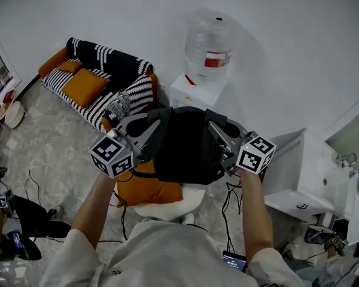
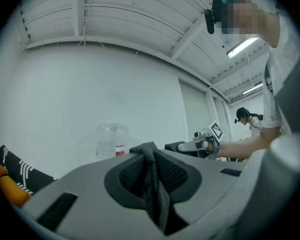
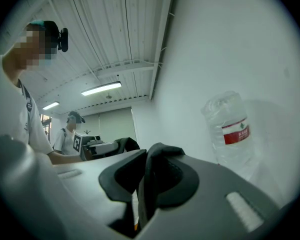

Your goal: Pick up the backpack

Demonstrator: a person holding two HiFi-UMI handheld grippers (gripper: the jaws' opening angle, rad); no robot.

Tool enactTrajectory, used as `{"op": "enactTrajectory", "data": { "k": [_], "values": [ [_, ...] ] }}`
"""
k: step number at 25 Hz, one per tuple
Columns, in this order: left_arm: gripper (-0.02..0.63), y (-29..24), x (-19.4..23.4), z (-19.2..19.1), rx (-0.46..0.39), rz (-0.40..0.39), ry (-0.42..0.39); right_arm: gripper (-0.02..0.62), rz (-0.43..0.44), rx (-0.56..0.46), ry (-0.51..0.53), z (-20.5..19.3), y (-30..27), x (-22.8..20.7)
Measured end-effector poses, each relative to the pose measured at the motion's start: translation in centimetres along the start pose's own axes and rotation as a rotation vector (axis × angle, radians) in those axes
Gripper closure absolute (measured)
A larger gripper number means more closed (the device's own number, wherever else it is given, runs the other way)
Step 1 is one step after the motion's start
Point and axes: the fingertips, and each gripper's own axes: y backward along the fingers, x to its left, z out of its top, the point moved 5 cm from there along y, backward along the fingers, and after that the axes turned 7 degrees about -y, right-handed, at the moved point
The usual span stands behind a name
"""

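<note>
Sofa [image 1: 96, 76] first: striped, with orange cushions, it sits well to the left of the water bottle [image 1: 209, 43], against the same white wall. Nearer us than the bottle and a little to its left, the left gripper [image 1: 145, 130] points level. Its jaws are clamped on the left strap [image 2: 152, 184], a bunched fold of dark webbing pinched between the pads. Straight in front of the bottle, between the two grippers, hangs the black backpack [image 1: 185, 148]. It is over an orange cushion [image 1: 146, 189] on a white stool [image 1: 176, 205] (whether its bottom touches that cushion we cannot tell). Just right of the bottle's line, the right gripper [image 1: 218, 133] mirrors the first, its jaws closed on the right strap [image 3: 149, 176]. Farther right of the bottle stands a white cabinet [image 1: 305, 178].

We judge the lift to be under way or nearly done, so the risks lie in the hold. Each grip is only on a thin fold of fabric, and if the load drags sideways the webbing could slide out of the pads. If one side slips, the bag would swing on the other strap, toward the bottle or down onto the stool. Pulling the grippers apart would strain both holds.
</note>
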Motion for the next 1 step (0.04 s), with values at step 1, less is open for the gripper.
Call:
{"op": "enactTrajectory", "data": {
  "k": [1],
  "values": [
    [0.563, -0.05, -0.09, 0.11, -0.001, -0.002, -0.006, 0.543, -0.001, -0.002, -0.001, 0.03, 0.09, -0.06]
  ]
}}
